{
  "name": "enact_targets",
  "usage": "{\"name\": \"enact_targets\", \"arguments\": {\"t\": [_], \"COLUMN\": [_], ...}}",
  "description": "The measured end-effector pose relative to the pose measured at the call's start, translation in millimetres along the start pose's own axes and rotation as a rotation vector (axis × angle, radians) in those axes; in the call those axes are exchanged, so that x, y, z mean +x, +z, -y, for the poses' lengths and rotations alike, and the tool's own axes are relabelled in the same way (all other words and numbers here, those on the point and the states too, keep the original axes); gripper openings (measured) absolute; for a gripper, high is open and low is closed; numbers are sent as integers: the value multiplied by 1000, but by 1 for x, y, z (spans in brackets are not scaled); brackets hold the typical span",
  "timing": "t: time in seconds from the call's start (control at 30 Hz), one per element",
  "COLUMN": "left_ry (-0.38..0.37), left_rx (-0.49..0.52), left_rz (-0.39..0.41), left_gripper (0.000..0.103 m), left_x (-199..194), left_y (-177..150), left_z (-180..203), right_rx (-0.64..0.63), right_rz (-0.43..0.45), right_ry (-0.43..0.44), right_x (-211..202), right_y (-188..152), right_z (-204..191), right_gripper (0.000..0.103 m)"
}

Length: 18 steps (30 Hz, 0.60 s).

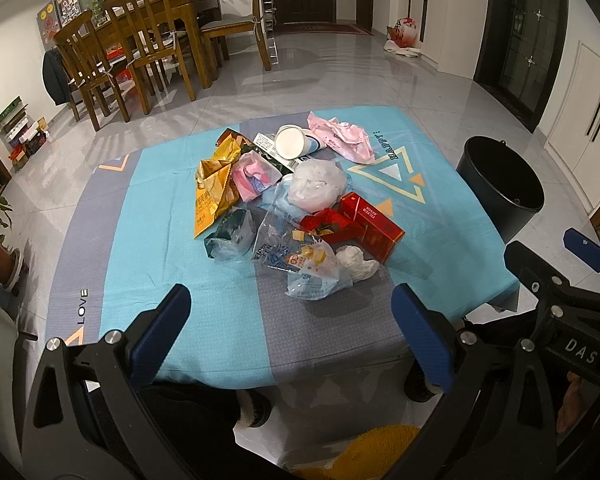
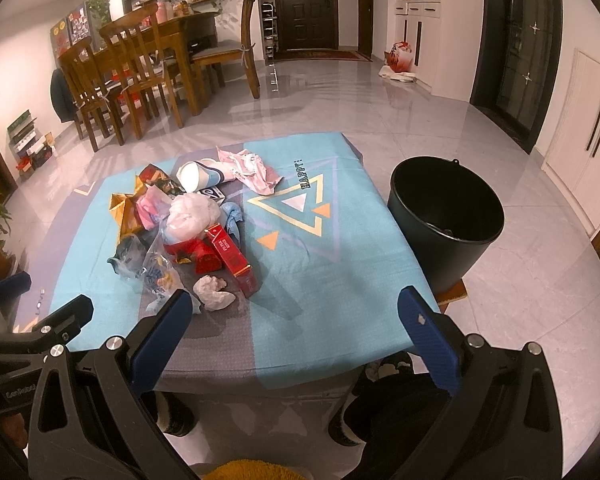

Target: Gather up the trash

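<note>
Trash (image 1: 296, 200) ahead of left gripper (image 1: 292, 320) (spread, empty).

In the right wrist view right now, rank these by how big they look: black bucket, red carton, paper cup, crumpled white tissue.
1. black bucket, clearly largest.
2. red carton.
3. paper cup and crumpled white tissue: too alike to rank, and the tissue lies nearer the camera, which enlarges it.

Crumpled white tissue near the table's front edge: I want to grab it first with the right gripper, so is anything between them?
Nothing visible. The right gripper is open, and only bare tablecloth lies between it and the crumpled white tissue. The red box sits just beside the tissue.
</note>
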<state>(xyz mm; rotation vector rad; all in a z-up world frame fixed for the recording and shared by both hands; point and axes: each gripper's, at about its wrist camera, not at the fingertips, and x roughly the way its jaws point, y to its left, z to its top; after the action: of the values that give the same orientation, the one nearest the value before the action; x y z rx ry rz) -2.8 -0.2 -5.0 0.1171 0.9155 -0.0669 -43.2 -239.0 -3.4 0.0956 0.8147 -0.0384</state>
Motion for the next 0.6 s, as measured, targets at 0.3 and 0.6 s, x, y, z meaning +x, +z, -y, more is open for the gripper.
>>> {"name": "enact_targets", "arguments": {"t": [0.3,0.6], "left_ry": [-1,-1], "left_rx": [1,3], "left_rz": [1,0], "left_gripper": [100,100], "left_x": [0,0], "left_y": [2,2], "left_z": [4,5], "right_rx": [5,5], "right_rz": [1,3], "right_ry": [2,0], "right_x": [-2,-2], "right_y": [-1,-2], "right_z": [1,1], "right_gripper": [101,101]}}
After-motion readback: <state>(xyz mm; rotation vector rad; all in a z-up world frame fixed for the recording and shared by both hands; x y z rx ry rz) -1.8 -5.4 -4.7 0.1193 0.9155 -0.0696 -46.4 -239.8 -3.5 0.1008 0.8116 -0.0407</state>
